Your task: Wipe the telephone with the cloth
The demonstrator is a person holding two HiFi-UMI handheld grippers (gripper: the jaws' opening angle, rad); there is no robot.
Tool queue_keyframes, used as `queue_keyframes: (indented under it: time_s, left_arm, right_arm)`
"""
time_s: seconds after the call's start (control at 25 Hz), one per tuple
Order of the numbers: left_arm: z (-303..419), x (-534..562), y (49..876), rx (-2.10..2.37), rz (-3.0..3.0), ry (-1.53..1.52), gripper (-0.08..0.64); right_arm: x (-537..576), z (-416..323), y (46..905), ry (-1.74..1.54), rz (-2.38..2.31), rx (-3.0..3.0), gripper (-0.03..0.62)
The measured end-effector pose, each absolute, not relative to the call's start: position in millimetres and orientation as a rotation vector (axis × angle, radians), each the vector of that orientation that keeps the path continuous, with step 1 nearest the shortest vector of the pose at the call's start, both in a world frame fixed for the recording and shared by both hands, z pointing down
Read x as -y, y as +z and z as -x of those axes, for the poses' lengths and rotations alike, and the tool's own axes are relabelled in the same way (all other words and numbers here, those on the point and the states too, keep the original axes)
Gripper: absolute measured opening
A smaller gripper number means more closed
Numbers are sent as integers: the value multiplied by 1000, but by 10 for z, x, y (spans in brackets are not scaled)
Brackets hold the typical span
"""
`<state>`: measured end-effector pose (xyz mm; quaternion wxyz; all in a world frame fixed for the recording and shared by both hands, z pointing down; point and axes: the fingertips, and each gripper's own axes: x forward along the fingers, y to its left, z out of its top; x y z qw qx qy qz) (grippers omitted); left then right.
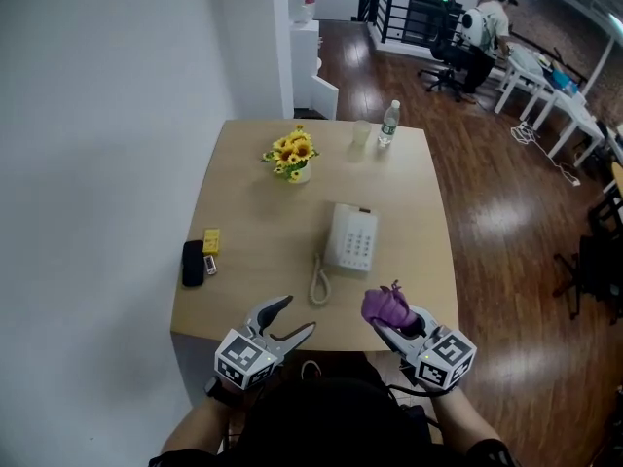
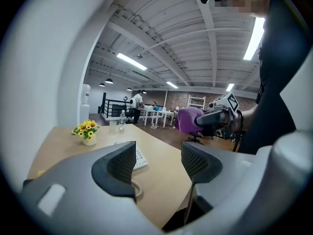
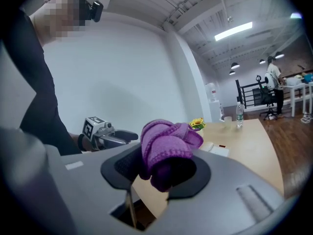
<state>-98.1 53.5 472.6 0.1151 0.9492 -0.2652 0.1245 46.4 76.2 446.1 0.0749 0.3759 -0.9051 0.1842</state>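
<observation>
Right claw (image 1: 394, 324) is clamped on the bunched purple cloth (image 1: 386, 305), soft and floppy, while the left claw (image 1: 297, 316) hangs open and empty. The telephone (image 1: 350, 238) sits in the middle of the table (image 1: 253, 232), beyond both claws. It looks like light plastic that'd probably skid, so I'd pin its near edge.

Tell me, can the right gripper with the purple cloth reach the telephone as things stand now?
Probably yes. The right gripper, shut on the cloth, hangs at the near edge of the table; only bare tabletop lies between it and the telephone. The coiled cord lies off to the left.
</observation>
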Motion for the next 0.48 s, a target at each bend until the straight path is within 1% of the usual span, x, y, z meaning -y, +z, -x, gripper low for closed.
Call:
queue_keyframes:
  time_s: [0.48]
  left_arm:
    - [982,-684,4618,779,-2828,305,281]
  right_arm:
    - [-993,-356,4406,545,-1181,2723,152]
